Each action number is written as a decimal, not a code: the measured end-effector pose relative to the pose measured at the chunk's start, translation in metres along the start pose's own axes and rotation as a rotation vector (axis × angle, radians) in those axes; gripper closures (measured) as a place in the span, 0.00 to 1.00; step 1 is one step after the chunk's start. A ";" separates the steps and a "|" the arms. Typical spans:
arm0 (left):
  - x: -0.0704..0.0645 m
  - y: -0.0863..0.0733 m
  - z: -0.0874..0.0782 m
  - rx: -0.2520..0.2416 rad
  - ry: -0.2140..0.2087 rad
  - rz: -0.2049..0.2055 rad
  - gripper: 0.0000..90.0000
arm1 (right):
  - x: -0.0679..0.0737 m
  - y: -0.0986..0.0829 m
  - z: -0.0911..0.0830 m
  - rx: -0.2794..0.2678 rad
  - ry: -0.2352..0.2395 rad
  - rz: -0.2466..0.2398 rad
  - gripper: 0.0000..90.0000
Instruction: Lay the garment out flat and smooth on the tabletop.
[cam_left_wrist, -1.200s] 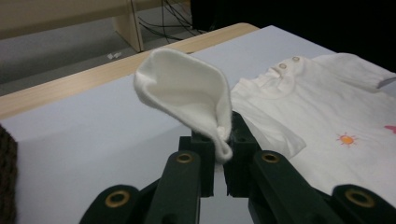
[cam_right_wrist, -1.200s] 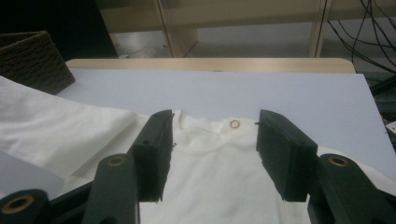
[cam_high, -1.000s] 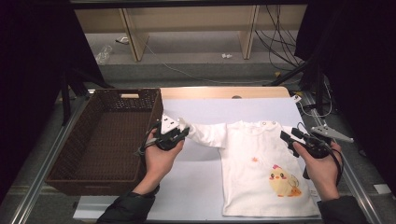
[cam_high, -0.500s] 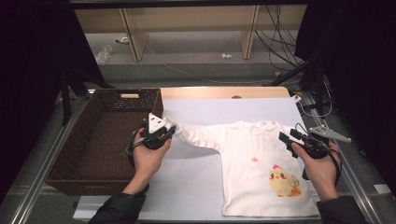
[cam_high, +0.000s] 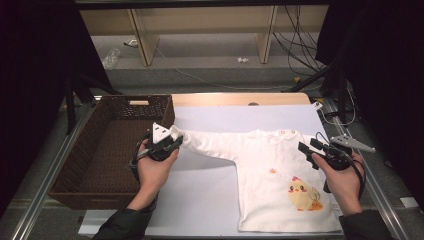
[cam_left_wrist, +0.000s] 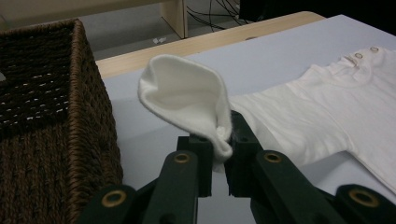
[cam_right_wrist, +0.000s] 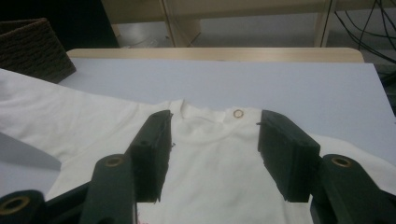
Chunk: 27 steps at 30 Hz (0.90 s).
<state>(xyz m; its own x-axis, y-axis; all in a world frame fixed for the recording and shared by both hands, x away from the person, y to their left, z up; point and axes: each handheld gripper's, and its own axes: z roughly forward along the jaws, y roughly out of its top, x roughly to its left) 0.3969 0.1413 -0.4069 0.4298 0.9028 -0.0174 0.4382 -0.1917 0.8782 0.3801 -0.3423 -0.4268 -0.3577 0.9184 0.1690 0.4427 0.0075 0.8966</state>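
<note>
Left gripper (cam_high: 170, 142) clamped on sleeve cuff (cam_left_wrist: 187, 95) of white shirt (cam_high: 280, 180), cuff lifted off surface just beside wicker basket (cam_high: 100, 150) wall. Basket sits at left table edge. Shirt lies flat on white mat (cam_high: 240, 115), chick print (cam_high: 302, 194) face up, sleeve stretched toward my left. Right gripper (cam_high: 312, 150) over shirt's far side, jaws spread wide, gripping nothing; collar snap (cam_right_wrist: 238, 113) between them. Beyond mat: wooden table edge (cam_high: 240, 98), grey floor, cables (cam_high: 295, 45), dark surroundings.
</note>
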 end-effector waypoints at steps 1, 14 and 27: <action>0.000 0.000 0.000 0.000 0.002 -0.005 0.91 | 0.000 0.000 0.000 0.002 0.001 0.000 0.50; 0.006 0.009 -0.016 -0.109 0.077 -0.100 0.74 | 0.000 0.000 0.000 0.013 0.003 -0.002 0.50; -0.016 0.008 -0.018 -0.109 -0.033 -0.037 0.56 | 0.002 -0.001 0.002 0.030 0.031 -0.016 0.46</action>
<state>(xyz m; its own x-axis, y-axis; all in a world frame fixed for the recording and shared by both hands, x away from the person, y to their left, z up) 0.3799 0.1324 -0.3907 0.4413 0.8950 -0.0649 0.3670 -0.1140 0.9232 0.3811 -0.3395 -0.4279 -0.3901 0.9054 0.1677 0.4613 0.0345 0.8866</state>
